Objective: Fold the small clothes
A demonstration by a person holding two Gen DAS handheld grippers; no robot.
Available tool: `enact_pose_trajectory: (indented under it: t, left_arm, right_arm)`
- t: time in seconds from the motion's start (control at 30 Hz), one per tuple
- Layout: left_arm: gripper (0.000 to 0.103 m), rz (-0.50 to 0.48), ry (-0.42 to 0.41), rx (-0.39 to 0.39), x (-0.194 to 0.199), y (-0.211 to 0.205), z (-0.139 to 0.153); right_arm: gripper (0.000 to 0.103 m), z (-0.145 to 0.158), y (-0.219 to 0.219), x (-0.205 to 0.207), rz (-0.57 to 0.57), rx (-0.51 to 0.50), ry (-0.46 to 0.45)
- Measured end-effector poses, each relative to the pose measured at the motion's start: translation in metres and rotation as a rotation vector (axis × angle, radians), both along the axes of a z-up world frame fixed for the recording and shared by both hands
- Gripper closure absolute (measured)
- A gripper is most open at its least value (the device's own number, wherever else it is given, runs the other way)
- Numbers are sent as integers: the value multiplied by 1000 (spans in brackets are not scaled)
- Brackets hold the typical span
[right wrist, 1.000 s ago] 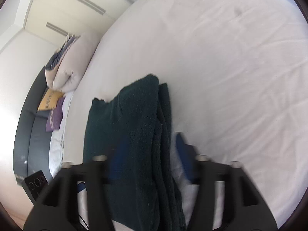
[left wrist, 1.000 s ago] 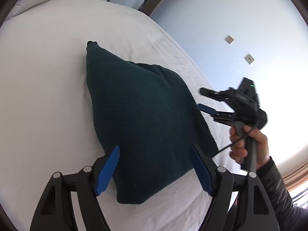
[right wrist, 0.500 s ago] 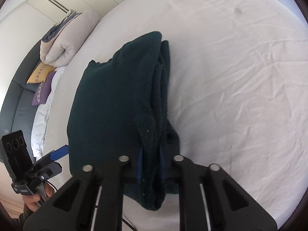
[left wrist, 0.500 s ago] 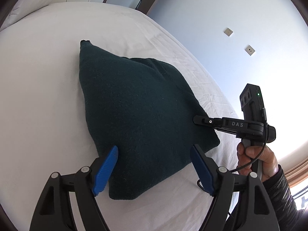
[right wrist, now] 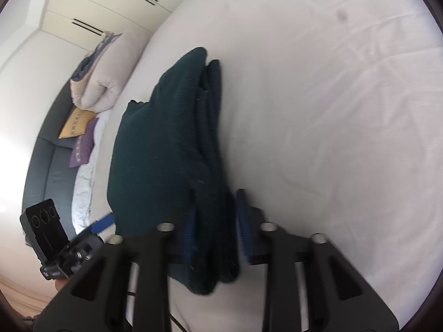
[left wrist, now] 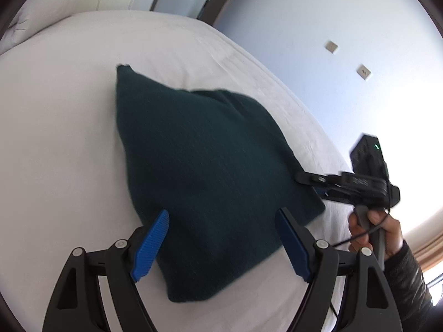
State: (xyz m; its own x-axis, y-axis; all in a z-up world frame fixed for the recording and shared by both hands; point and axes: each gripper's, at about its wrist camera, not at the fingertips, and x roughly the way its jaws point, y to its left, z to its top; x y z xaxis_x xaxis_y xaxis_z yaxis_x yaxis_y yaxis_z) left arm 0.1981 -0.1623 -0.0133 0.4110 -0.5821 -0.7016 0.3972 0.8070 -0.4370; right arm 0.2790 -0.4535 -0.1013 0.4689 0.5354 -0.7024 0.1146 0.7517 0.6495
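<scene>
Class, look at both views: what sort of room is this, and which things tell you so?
Most likely a bedroom: a wide bed with a white sheet, a rolled duvet beside cushions at its head, and built-in wardrobe doors behind.

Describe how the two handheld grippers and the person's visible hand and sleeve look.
Both the left gripper and right gripper have black, cut-out linkage arms with silver pivot screws and ribbed blue finger pads. The right one carries a black box with a green light, white lettering and a thin black cable. The bare hand wears a dark sleeve.
</scene>
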Motion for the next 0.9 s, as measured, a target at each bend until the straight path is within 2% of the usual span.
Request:
enact_pose_trajectory:
  t: [0.07,0.17,0.23,0.3,0.33,0.43,0.53,0.57,0.6,0.77,0.83,0.9]
  left_arm:
    - [23,34,0,-10,10,7,2]
    - [23,59,-42,39,22,8,8]
    - [23,47,-87,47,30,3,16]
    - [23,30,-104,24,43,-5,22]
    - [23,15,-103,20,50,-11,22]
    - [35,-39,-107,54,68,-34,17]
    - [41,-55,-51,121,85,-52,-8]
    - [43,-50,-38,128,89,-53,-16]
    - [45,-43,-40,125,91,-52,-21]
    - [45,-38,-17,109,100,-53,-32]
    - [45,-38,-6,94,104,-50,-36]
    - [48,-37,-2,90,104,-47,-34]
  right_arm:
    - [40,19,-6,-5,-49,-55,-63]
    - [39,43,-3,-3,-50,-115,-141]
    - [39,59,11,1,3,-97,-205]
    - [39,65,27,13,60,-28,-237]
    - [39,64,35,24,78,17,-234]
    - [39,50,41,53,69,129,-214]
    - [40,14,34,79,9,192,-108]
    - [48,7,31,81,-8,208,-101]
    - [56,1,26,82,-19,226,-114]
    - [72,-18,25,81,-14,237,-170]
    - [72,-26,21,83,-26,299,-173]
    - [72,-25,25,83,-30,293,-171]
